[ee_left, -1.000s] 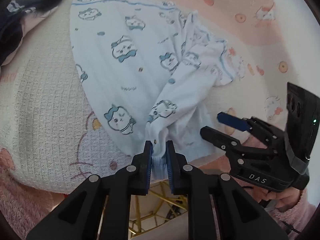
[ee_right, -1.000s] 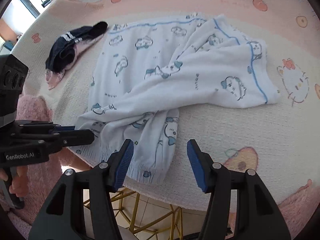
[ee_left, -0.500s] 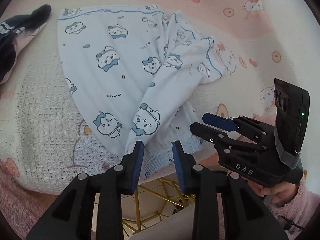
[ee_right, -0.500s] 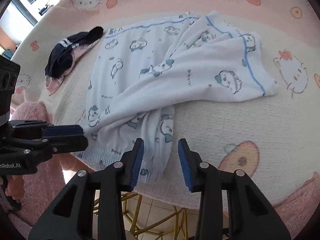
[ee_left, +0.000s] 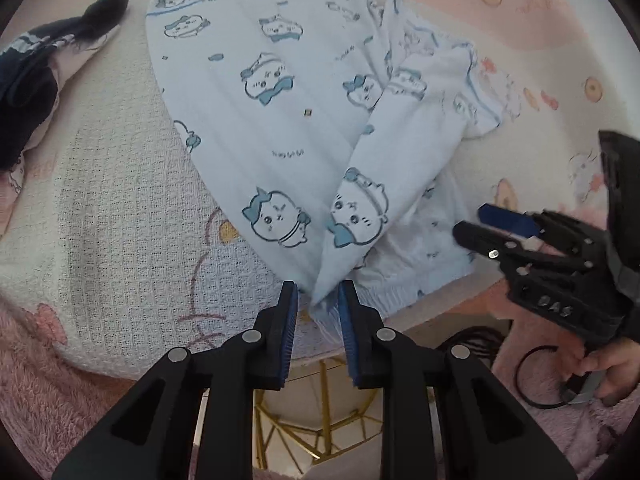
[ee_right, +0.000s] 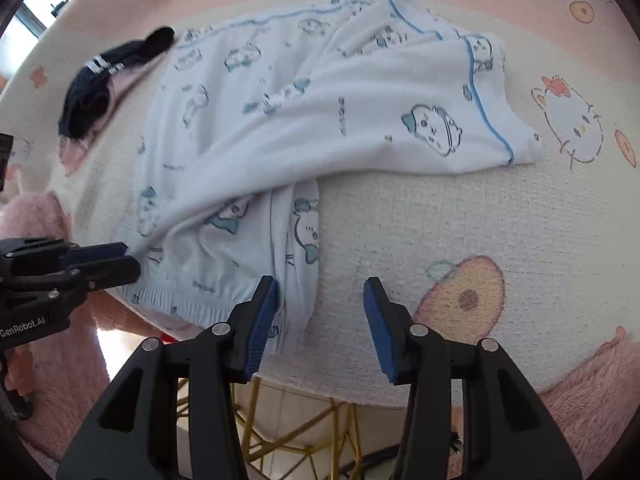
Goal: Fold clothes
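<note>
A white garment printed with blue cartoon animals [ee_left: 280, 120] lies rumpled across a cream and pink blanket [ee_left: 112, 200], its ribbed hem at the blanket's near edge. The left gripper [ee_left: 317, 300] is closing, a fold of the hem between its blue pads, which do not clearly press it. The right gripper [ee_right: 320, 304] is opening, spread wide over the hem's corner, gripping nothing. A dark sock [ee_right: 104, 84] rests on the blanket beyond the garment's far left corner
</note>
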`<act>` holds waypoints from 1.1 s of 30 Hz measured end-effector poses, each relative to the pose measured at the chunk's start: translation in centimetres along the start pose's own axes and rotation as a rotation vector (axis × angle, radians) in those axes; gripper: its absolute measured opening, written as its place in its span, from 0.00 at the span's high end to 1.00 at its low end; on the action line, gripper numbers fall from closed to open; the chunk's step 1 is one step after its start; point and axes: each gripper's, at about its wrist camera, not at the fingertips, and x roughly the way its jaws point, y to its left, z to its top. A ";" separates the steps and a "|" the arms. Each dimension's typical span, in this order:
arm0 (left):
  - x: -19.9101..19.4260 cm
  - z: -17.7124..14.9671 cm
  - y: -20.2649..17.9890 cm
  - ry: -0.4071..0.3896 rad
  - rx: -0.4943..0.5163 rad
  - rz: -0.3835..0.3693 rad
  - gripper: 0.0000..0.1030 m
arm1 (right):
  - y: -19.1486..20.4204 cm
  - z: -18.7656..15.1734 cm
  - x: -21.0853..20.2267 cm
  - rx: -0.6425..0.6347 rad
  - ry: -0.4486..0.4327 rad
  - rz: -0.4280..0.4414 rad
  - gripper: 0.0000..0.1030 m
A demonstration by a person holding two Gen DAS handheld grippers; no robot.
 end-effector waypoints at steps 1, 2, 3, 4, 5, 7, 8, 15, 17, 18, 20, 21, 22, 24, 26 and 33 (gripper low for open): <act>-0.5 0.1 -0.1 -0.017 0.002 0.012 0.77 | -0.3 -0.1 -0.2 0.015 -0.002 0.019 0.56; -1.2 0.6 -0.5 -0.043 0.018 0.011 0.77 | -0.9 0.0 -0.9 0.036 -0.018 0.019 0.56; -1.7 1.3 -1.0 -0.067 0.043 0.004 0.77 | -1.6 0.0 -1.7 0.057 -0.035 0.020 0.56; -2.3 1.9 -1.6 -0.092 0.068 -0.004 0.77 | -2.8 0.2 -2.5 0.097 -0.060 0.008 0.56; -2.9 2.5 -2.2 -0.116 0.093 -0.011 0.77 | -4.0 0.4 -3.4 0.137 -0.086 -0.003 0.56; -2.7 4.4 -4.4 -0.133 0.137 -0.053 0.77 | -6.4 0.7 -5.1 0.217 -0.136 -0.026 0.56; -2.0 5.6 -6.0 -0.132 0.163 -0.073 0.77 | -7.8 1.4 -5.6 0.253 -0.149 -0.033 0.56; 2.9 11.7 -17.9 -0.143 0.323 -0.147 0.68 | -15.3 3.9 -6.5 0.413 -0.227 -0.026 0.56; 4.0 12.9 -20.6 -0.138 0.372 -0.129 0.67 | -17.1 2.9 -6.0 0.482 -0.232 -0.040 0.56; 4.6 13.5 -21.6 -0.133 0.387 -0.127 0.67 | -18.0 2.4 -5.6 0.525 -0.226 -0.040 0.56; 5.7 14.4 -23.0 -0.119 0.406 -0.130 0.66 | -19.7 1.7 -5.3 0.609 -0.210 -0.014 0.56; 6.3 14.6 -23.4 -0.110 0.412 -0.131 0.66 | -20.1 1.9 -5.2 0.620 -0.217 -0.012 0.56; 6.9 14.8 -23.8 -0.104 0.416 -0.131 0.66 | -20.4 2.1 -5.0 0.630 -0.224 -0.010 0.56; 7.9 15.0 -24.3 -0.099 0.416 -0.151 0.66 | -20.7 2.5 -5.1 0.619 -0.230 -0.019 0.56; 8.6 15.1 -24.5 -0.115 0.417 -0.159 0.66 | -20.6 2.9 -4.6 0.620 -0.216 -0.005 0.56; 8.1 15.2 -22.6 -0.168 0.362 -0.151 0.93 | -19.5 3.5 -3.1 0.597 -0.181 0.004 0.56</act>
